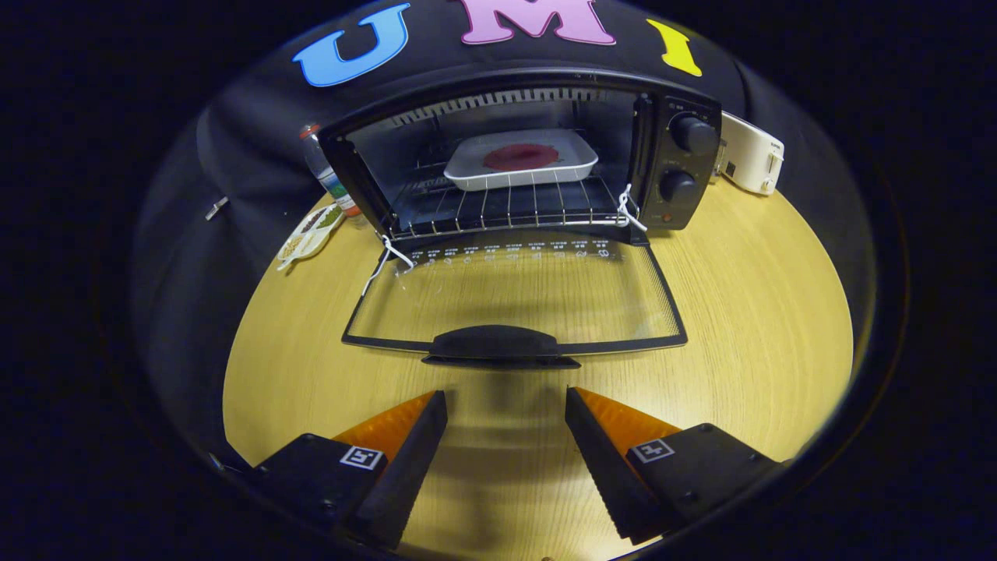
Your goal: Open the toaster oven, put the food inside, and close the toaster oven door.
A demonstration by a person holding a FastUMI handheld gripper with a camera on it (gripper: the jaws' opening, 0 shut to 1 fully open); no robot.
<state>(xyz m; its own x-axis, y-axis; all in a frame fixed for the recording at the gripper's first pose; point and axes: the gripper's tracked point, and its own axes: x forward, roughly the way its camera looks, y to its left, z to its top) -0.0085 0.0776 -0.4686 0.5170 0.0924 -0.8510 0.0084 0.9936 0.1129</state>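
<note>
A black toaster oven [678,148] stands at the back of the wooden table with its glass door [514,292] folded flat down toward me. On the wire rack [506,206] inside rests a white rectangular tray [467,167] holding a dark red piece of food [520,157]. The door's black handle [494,344] lies just ahead of my fingers. My gripper [506,401] is open, with nothing between its two black fingers, a little short of the handle and above the tabletop.
A white appliance [752,152] stands to the right of the oven. Left of the oven are a bottle [327,171] and a small oval dish [310,231] of dried goods. Bare table [763,327] lies on both sides of the door.
</note>
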